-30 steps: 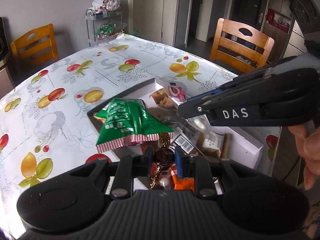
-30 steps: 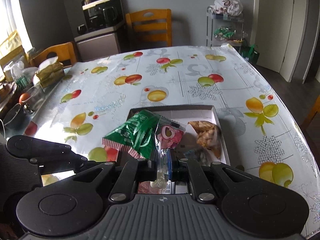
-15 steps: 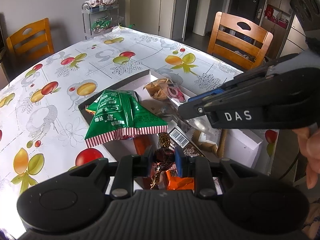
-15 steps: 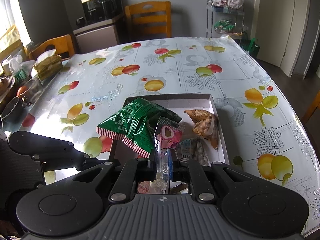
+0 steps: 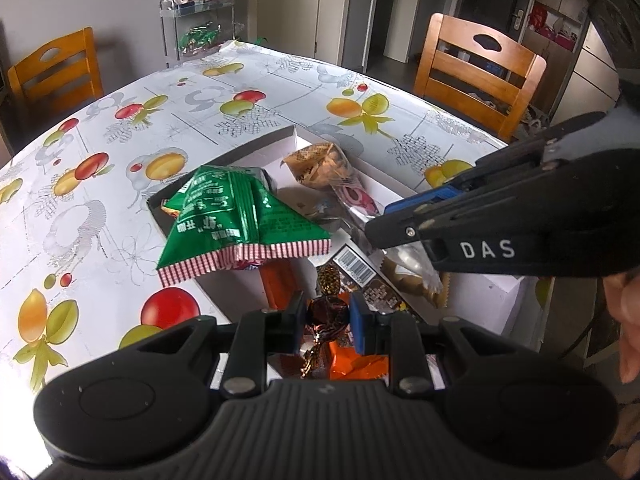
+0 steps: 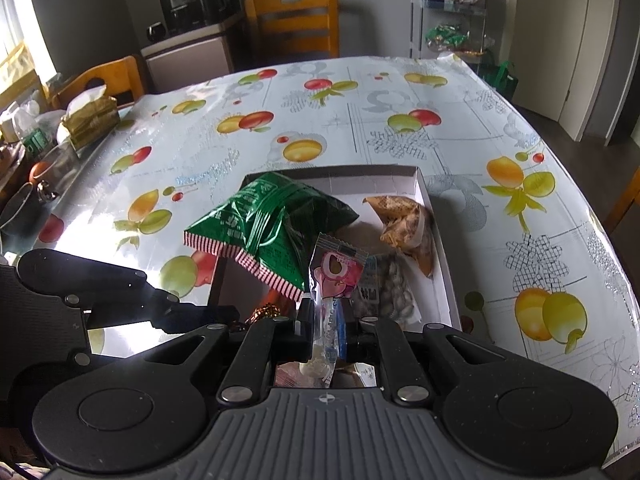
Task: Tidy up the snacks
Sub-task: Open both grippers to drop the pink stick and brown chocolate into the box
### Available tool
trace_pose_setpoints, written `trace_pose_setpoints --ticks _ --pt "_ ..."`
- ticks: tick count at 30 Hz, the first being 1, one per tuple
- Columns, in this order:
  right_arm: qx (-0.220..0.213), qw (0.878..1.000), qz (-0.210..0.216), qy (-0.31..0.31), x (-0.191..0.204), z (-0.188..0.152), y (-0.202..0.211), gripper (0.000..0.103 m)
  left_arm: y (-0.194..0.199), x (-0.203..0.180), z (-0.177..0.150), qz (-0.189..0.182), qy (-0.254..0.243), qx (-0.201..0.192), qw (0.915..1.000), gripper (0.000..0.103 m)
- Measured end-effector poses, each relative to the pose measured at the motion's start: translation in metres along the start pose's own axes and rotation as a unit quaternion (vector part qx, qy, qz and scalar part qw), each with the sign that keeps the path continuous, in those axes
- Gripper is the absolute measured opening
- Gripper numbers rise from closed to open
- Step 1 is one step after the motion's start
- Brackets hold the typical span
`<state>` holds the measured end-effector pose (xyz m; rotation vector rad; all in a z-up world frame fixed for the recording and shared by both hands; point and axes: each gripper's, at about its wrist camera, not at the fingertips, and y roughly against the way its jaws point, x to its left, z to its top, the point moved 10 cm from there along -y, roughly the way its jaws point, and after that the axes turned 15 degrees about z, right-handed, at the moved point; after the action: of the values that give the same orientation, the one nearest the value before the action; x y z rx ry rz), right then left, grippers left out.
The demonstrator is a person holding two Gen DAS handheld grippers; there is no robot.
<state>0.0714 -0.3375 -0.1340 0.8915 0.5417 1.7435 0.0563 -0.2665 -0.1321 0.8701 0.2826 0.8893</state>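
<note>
A white shallow box (image 5: 498, 292) (image 6: 436, 232) of snacks sits on the fruit-print table. A green bag with a red-striped edge (image 5: 236, 216) (image 6: 272, 224) lies over its left rim. A brown nut bag (image 5: 324, 164) (image 6: 404, 216) lies at the far end. My left gripper (image 5: 326, 316) is shut on a brown foil candy (image 5: 326, 310) above orange wrappers (image 5: 356, 362). My right gripper (image 6: 324, 324) is shut on a pink clear-wrapped candy (image 6: 334, 276) and holds it over the box; it shows from the side in the left wrist view (image 5: 380, 228).
Wooden chairs (image 5: 478, 68) (image 6: 296, 20) stand around the table. A wire rack (image 6: 450, 28) with bags stands at the far side. A tissue pack (image 6: 88, 118) and dishes (image 6: 24, 200) sit at the table's left edge. A coffee machine (image 6: 196, 0) sits on a cabinet.
Both grippers have lifted and drawn back a little with their candies held; the box and the green bag look farther off in both views.
</note>
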Motion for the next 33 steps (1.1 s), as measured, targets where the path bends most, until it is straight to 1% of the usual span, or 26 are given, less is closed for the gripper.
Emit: trace_pose_setpoints --ticks 9,14,19,21,23,25,28,29,31,33 --pt "0.011 1.000 0.000 -0.005 -0.003 -0.005 -0.003 0.015 -0.007 -0.004 -0.004 -0.001 -0.004 0.011 0.9999 0.021" --pt "0.008 1.000 -0.001 -0.003 -0.003 -0.004 -0.002 0.015 -0.007 -0.004 -0.004 -0.001 -0.007 0.009 0.9999 0.021" --pt "0.004 1.000 -0.001 -0.002 -0.002 -0.001 -0.001 0.018 -0.006 -0.003 -0.003 0.001 -0.007 0.009 0.9999 0.021" --pt "0.003 1.000 -0.002 -0.002 -0.002 0.000 0.000 0.021 -0.007 -0.002 -0.003 0.006 -0.006 0.009 0.9999 0.031" --pt "0.000 1.000 -0.001 -0.003 -0.001 0.001 0.000 0.024 -0.005 -0.002 -0.003 0.003 -0.002 0.007 1.0000 0.045" --pt "-0.003 1.000 -0.002 -0.002 -0.001 0.003 0.002 0.026 -0.004 -0.002 -0.001 0.001 -0.002 0.001 1.0000 0.052" --pt "-0.008 1.000 -0.004 -0.003 -0.002 0.005 0.004 0.030 -0.002 -0.002 0.000 0.003 -0.004 -0.003 1.0000 0.056" --pt "-0.009 1.000 -0.005 -0.004 -0.002 0.006 0.005 0.031 -0.002 -0.002 0.000 0.003 -0.004 -0.003 1.0000 0.060" --pt "-0.013 1.000 -0.006 -0.004 -0.002 0.007 0.006 0.032 -0.001 -0.002 0.000 0.004 -0.004 -0.004 1.0000 0.065" --pt "-0.017 1.000 -0.007 -0.006 -0.003 0.008 0.008 0.034 0.000 -0.002 0.001 0.003 -0.003 -0.005 1.0000 0.066"
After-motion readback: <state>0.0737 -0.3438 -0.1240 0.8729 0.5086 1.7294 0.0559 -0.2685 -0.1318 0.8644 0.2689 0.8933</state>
